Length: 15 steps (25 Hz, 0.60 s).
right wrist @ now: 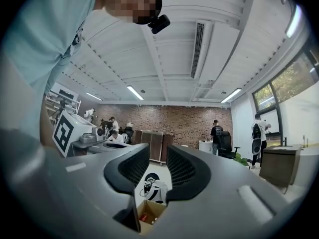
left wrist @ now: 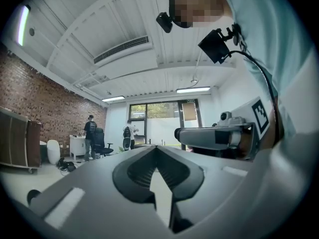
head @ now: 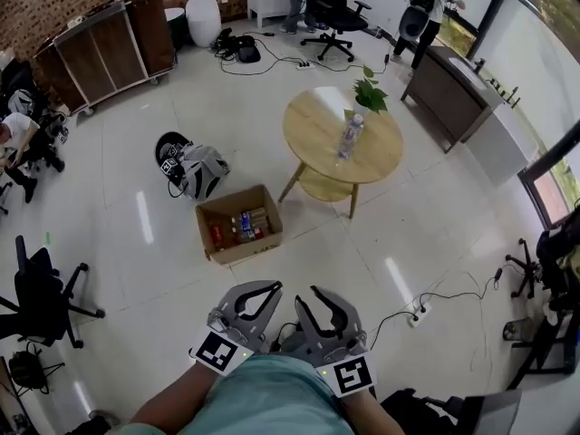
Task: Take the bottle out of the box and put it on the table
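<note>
A brown cardboard box [head: 210,212] stands open on the floor ahead, with several bottles [head: 246,225] lying inside. Beyond it, one clear bottle [head: 350,137] stands upright on the round wooden table [head: 313,130]. Both grippers are held close to my body, well short of the box. My left gripper [head: 269,288] [left wrist: 155,147] is shut, its tips meeting with nothing between them. My right gripper [head: 308,294] [right wrist: 158,151] is open by a narrow gap and empty. Through that gap, the right gripper view shows the box [right wrist: 149,215] low down.
A green plant [head: 367,91] sits at the table's far edge. A black-and-white bag [head: 192,169] lies on the floor left of the box. An office chair [head: 45,297] stands at the left, a power strip with cables [head: 417,317] at the right. People stand far back.
</note>
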Available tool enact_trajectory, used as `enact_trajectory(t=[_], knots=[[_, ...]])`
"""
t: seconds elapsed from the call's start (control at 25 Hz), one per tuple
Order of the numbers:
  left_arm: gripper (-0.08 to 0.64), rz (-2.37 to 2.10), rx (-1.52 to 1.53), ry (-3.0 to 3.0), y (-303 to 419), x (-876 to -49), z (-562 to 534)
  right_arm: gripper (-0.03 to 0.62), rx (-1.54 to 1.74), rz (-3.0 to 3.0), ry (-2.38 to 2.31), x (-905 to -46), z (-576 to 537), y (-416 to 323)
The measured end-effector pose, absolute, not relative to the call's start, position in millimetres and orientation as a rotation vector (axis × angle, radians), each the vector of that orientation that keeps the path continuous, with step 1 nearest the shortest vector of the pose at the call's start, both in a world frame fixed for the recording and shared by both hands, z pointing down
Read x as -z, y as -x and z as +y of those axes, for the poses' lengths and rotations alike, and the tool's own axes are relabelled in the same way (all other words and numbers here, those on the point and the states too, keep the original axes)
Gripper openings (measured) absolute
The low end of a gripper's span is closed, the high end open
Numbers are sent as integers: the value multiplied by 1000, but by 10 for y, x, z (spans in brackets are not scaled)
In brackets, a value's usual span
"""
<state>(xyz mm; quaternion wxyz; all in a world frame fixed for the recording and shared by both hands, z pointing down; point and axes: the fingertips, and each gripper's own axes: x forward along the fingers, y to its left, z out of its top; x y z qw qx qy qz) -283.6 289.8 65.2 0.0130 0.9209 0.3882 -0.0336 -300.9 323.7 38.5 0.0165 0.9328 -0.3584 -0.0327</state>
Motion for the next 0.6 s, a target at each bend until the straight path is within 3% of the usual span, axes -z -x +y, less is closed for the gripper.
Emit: enact_trajectory(t=[0.6], knots=[[11, 1188, 94, -2848, 2969, -617, 2820, 91, 134, -1148, -2855, -345, 3034, 3083]])
